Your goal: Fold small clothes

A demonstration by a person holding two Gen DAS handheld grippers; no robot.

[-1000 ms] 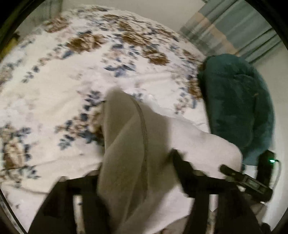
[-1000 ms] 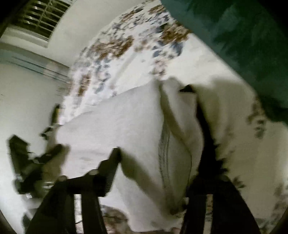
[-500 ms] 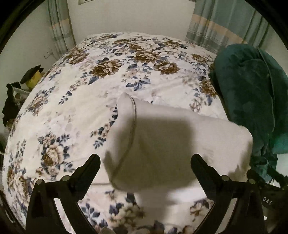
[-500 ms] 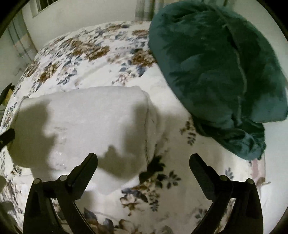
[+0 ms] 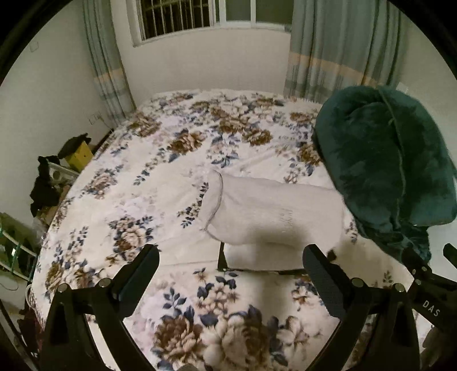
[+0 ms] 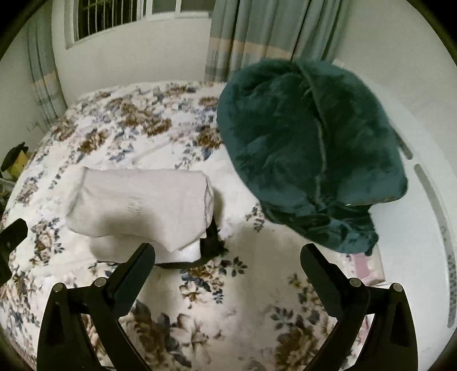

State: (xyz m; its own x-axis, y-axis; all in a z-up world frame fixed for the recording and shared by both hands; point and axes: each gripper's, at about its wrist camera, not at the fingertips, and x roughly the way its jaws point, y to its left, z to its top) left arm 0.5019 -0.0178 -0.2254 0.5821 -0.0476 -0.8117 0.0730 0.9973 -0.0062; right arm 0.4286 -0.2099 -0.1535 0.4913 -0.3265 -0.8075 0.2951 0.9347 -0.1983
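Left gripper (image 5: 230, 266) and right gripper (image 6: 227, 264) both wide, holding nothing. Folded white cloth garment (image 5: 274, 217) lies on floral bedspread (image 5: 160, 182), near dark green plush blanket (image 5: 382, 162).

left tool (image 5: 231, 274) released, backed off | right tool (image 6: 227, 271) likewise | garment (image 5: 274, 214) dropped folded

We see a bed covered by a white quilt printed with brown and blue flowers (image 5: 177, 182) filling most of the room. Behind it a barred window (image 5: 174, 17) sits in a plain white wall (image 5: 200, 65), flanked by grey-green curtains with a pale band (image 5: 337, 48). A dark green plush blanket (image 6: 308, 148) lies bunched on the bed's right side. Cluttered shelving with a yellow box (image 5: 78, 152) stands along the left wall. The light is dim.
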